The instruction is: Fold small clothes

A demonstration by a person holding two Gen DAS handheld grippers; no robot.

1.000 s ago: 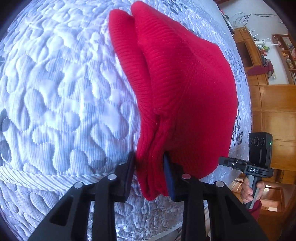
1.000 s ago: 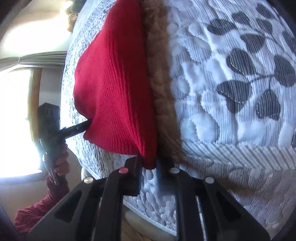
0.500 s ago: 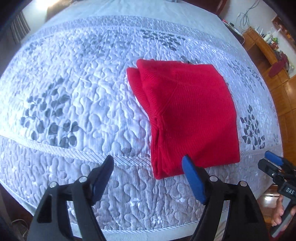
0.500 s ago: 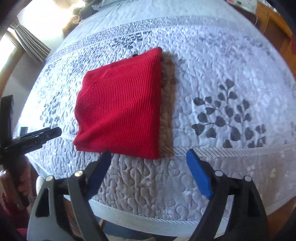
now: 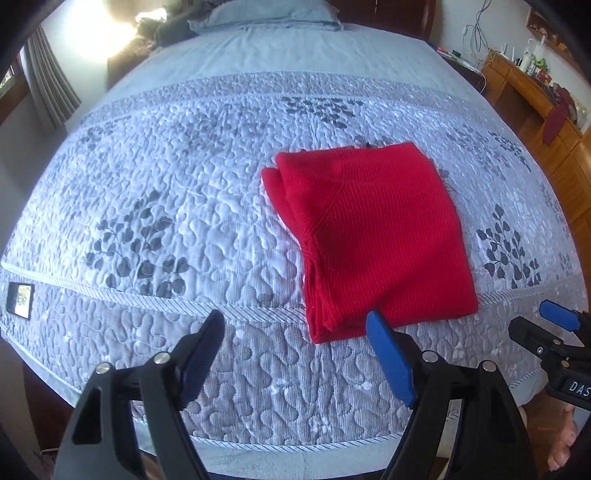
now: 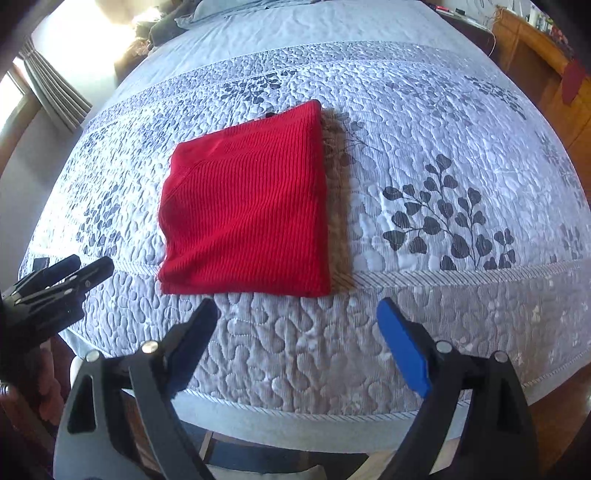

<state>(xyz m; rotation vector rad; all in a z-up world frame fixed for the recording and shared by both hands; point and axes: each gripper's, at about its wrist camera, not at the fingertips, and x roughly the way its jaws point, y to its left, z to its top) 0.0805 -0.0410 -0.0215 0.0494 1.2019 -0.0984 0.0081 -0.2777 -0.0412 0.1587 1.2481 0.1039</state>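
Note:
A red knit garment lies folded into a flat rectangle on the quilted bed cover. It also shows in the right wrist view. My left gripper is open and empty, just short of the garment's near left corner. My right gripper is open and empty, just in front of the garment's near edge. The right gripper shows at the right edge of the left wrist view, and the left gripper shows at the left edge of the right wrist view.
The bed's near edge runs below both grippers. A small dark card lies at the bed's left edge. Pillows lie at the head. Wooden cabinets stand at right. Curtains hang at left.
Both grippers have let go of the garment's near corners, opened wide and pulled back toward the bed's near edge. The folded garment now lies flat and still.

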